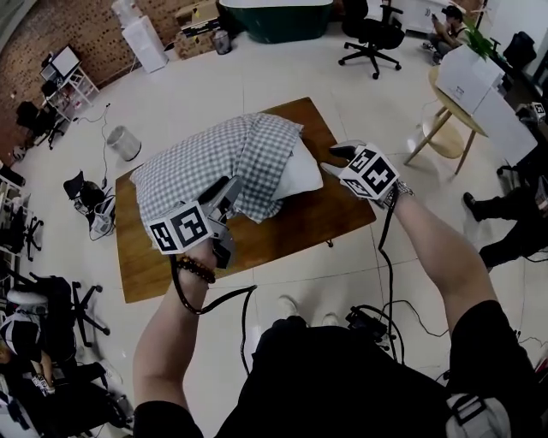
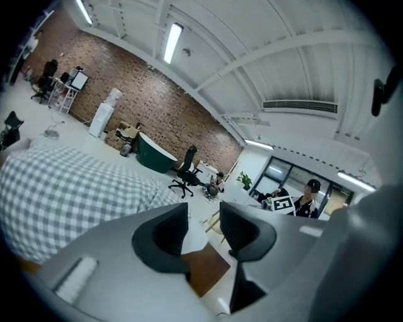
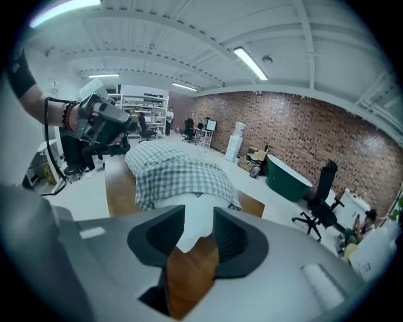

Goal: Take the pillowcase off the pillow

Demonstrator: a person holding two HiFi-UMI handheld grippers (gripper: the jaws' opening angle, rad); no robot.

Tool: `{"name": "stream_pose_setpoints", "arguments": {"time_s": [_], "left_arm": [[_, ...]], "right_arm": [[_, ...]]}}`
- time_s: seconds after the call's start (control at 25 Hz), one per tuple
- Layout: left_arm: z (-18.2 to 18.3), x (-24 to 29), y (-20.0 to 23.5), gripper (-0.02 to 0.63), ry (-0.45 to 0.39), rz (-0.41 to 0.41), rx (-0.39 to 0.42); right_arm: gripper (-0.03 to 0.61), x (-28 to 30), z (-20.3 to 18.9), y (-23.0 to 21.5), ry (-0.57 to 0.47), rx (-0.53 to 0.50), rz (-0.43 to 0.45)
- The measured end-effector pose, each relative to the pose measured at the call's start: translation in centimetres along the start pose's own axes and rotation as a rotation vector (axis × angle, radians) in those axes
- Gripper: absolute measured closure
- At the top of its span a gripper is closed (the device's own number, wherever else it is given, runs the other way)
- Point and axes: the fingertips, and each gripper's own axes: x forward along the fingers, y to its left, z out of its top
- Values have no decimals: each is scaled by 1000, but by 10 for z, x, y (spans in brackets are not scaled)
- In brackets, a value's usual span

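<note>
A pillow lies on the low wooden table, most of it inside a grey-and-white checked pillowcase. Its bare white end sticks out on the right. My left gripper hovers at the pillowcase's near edge, jaws apart with nothing between them. In the left gripper view the gripper looks over the checked cloth. My right gripper hangs just right of the white end, open and empty. The right gripper view shows the gripper facing the pillow's white end and the pillowcase.
A round wooden side table stands to the right, with a person's legs beyond it. A black office chair and a dark green tub are at the back. A white bin and chairs stand on the left.
</note>
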Motion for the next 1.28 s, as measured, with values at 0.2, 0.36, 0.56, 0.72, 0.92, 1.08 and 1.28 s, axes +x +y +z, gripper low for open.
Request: {"name": "stream_pose_setpoints", "arguments": {"time_s": [0.2,0.36,0.56,0.72,0.92,1.08,1.28], "left_arm": [[34,5,0,448,118,-33,133],[60,11,-9,438,211,-96,248],[88,25,-4,425,302,-128,355],[107,40,1,420,355,-134,410],[130,67,11,414,411,-131,447],[140,114,14,410,477,-131,477],[149,152,47,400,567,-136,511]], "right_arm": [[440,0,24,-3,5,39,-35],[439,-1,40,-3,13,85,-43],[436,5,52,-9,30,119,-44],[436,12,49,-22,39,155,-51],[434,24,37,-50,55,189,-42],[413,32,20,-87,55,231,0],[397,70,10,-110,53,261,49]]}}
